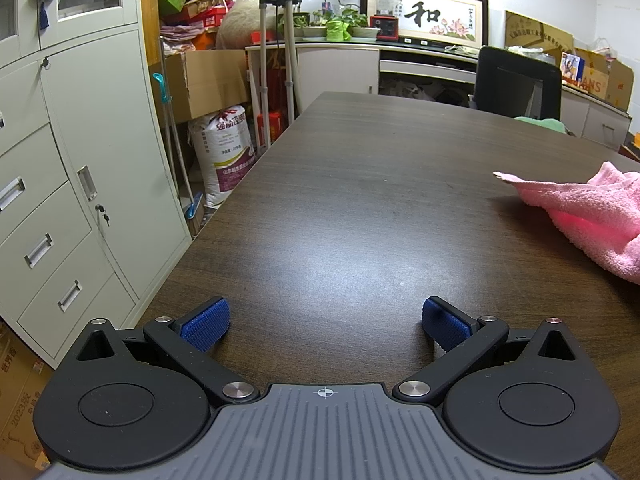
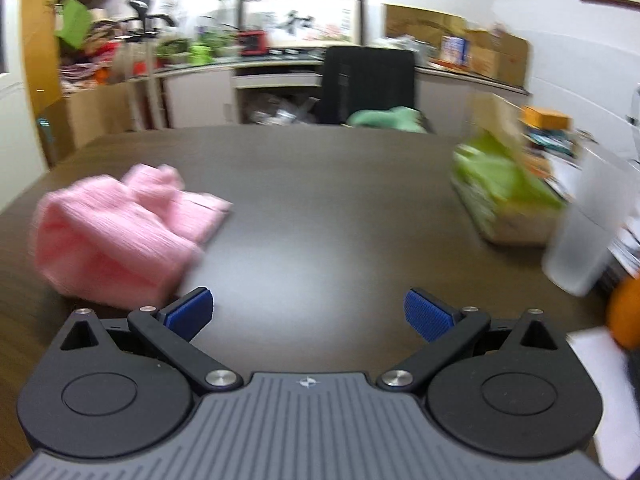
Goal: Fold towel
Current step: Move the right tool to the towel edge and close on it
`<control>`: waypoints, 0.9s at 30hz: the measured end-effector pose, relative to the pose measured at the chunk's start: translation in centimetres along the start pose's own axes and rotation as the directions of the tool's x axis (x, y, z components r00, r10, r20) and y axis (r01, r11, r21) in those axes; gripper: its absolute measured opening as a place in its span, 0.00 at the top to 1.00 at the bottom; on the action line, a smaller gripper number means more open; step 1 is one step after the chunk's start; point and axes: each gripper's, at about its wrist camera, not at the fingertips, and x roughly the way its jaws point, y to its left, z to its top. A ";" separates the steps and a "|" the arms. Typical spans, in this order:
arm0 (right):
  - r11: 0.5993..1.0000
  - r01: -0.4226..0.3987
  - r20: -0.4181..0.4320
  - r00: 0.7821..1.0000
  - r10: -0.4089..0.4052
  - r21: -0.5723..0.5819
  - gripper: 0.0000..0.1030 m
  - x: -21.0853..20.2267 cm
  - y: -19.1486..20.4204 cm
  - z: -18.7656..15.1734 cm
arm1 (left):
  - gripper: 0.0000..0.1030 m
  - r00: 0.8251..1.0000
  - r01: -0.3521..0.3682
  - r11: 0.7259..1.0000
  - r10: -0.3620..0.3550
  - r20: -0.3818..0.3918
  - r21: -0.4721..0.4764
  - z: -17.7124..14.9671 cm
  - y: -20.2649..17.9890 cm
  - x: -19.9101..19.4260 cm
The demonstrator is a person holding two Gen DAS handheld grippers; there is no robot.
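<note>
Left wrist view showed the left gripper (image 1: 325,324) spread wide with nothing between its blue pads, over the dark wood-grain table (image 1: 360,184) near its left edge. A crumpled pink terry towel (image 1: 592,216) lay off toward the right edge. The right gripper (image 2: 308,314) was equally wide and empty, the towel (image 2: 120,232) just beside its left finger; blur hid whether they touched.

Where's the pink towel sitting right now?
The pink towel lies crumpled on the dark table, left of the open right gripper in its view and at the right edge of the left wrist view.
</note>
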 end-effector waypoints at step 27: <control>0.930 -0.333 -0.012 0.941 0.339 0.157 0.13 5.1 1.6 0.8 | 0.00 1.000 0.010 1.000 -0.010 0.000 0.009 0.0 0.2 0.1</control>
